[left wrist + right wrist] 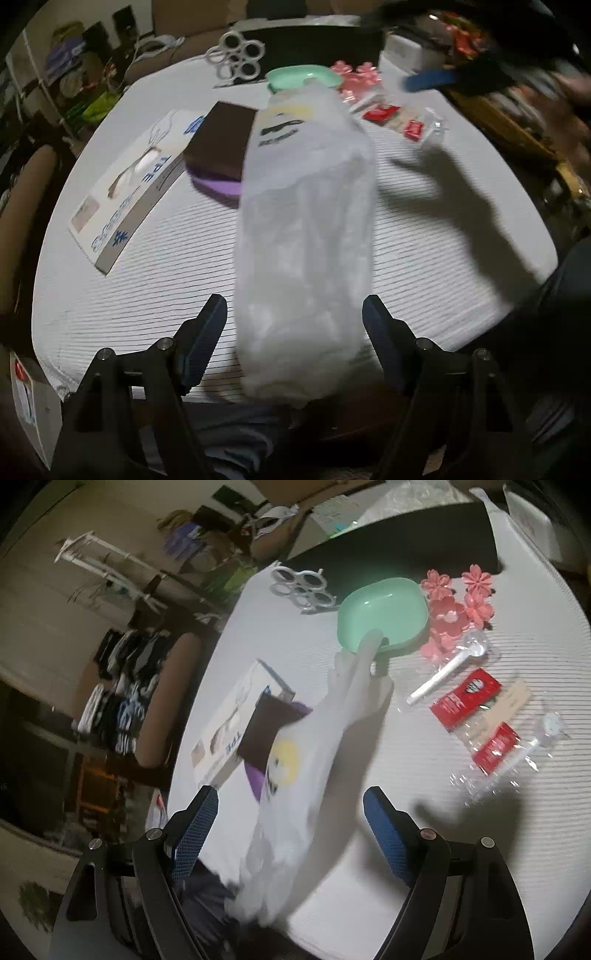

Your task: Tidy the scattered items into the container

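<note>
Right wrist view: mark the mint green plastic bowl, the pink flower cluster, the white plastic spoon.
mint green plastic bowl [384, 609], right wrist view, inner floor
pink flower cluster [458, 605], right wrist view, middle bloom
white plastic spoon [448, 670], right wrist view, handle

Between the left gripper [294, 325] fingers lies a thin, cloudy, translucent plastic bag [303, 236], soft and crinkled. Under it, the table cover [424, 236] looks like matt, finely ribbed white cloth. Left of the claw, the carton [133, 184] is smooth printed cardboard. Ahead, the green bowl [384, 614] is glossy smooth plastic. Right of the right gripper [291, 812], clear crackly wrappers [487, 753] shine over red sachets; its pads [384, 834] look textured blue rubber
</note>
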Demonstrator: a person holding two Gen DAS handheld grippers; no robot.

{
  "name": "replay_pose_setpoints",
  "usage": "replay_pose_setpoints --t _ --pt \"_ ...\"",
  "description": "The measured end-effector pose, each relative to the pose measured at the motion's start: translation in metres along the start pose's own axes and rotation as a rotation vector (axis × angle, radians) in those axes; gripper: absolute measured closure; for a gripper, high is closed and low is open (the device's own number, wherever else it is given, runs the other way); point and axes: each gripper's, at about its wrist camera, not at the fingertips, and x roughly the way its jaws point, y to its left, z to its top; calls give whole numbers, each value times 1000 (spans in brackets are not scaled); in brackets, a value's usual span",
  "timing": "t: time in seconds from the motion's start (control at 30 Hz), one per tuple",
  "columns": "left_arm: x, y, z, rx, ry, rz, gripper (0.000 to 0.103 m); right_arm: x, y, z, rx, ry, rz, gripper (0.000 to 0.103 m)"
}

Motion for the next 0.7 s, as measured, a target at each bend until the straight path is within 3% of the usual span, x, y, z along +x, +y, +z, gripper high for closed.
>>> replay_pose_setpoints --t 0.1,0.23,0.3,0.33,0.37,0.4,0.43,0.47,0.57,0.7 --pt "2 -9 -2 62 -21 50 16 22 -9 15 60 6 -21 19" --pt "24 -12 -6 89 3 53 15 63 -31 30 177 35 -88 19" --pt "33 -11 -6 92 9 70 18 79 -40 33 224 52 -78 20" --pt "36 -8 -6 78 9 61 33 86 -44 34 249 50 -60 25" --pt "39 -4 -6 58 19 40 61 91 -46 34 268 46 -37 39" --pt "42 1 -5 29 34 17 69 94 -47 35 280 46 -19 49" --pt "43 6 -5 3 41 -4 73 96 -46 34 284 44 -3 73" --pt "41 10 -4 -13 36 -16 80 95 -44 33 284 36 20 81" --pt "21 22 3 -59 -19 -35 87 78 -34 33 253 -15 63 85" --pt "-21 37 25 -91 -99 -71 88 41 -26 40 247 -93 163 88"
